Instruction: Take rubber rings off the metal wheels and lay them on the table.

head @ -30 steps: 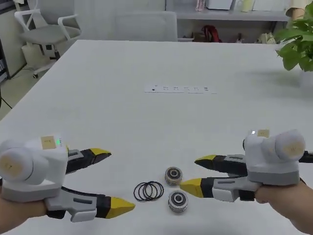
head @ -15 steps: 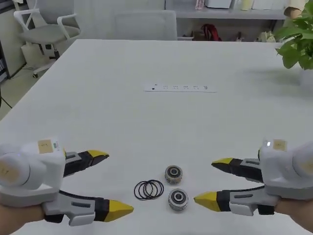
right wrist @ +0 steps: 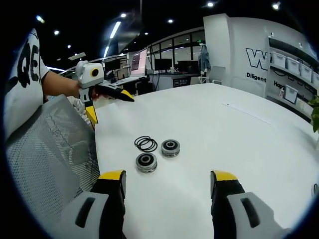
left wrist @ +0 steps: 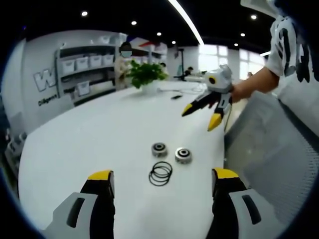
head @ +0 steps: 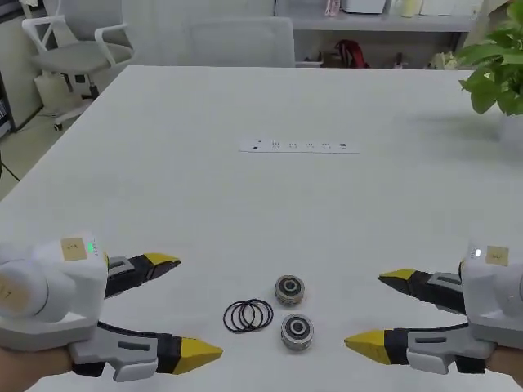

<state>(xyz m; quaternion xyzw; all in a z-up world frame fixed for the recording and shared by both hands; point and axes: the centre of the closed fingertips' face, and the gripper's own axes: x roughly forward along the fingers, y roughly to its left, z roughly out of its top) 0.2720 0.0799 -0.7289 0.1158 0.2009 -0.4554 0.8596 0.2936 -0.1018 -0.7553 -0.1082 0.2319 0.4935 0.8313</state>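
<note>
Several overlapping rings (head: 248,316), count unclear

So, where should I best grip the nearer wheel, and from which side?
Probably grip the near wheel across its outer rim; it lies flat, hole up. Come from its right with the right hand-held gripper: the rubber rings lie on its left, the other wheel just behind.

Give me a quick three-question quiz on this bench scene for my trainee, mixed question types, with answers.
1. True or false: the loose rubber rings lie on the table beside the metal wheels.
2. The left gripper and right gripper are: A) open, holding nothing; B) shut on a wheel; C) shut on rings.
3. How many metal wheels are there?
Key: 1 true; 2 A; 3 two.
</note>
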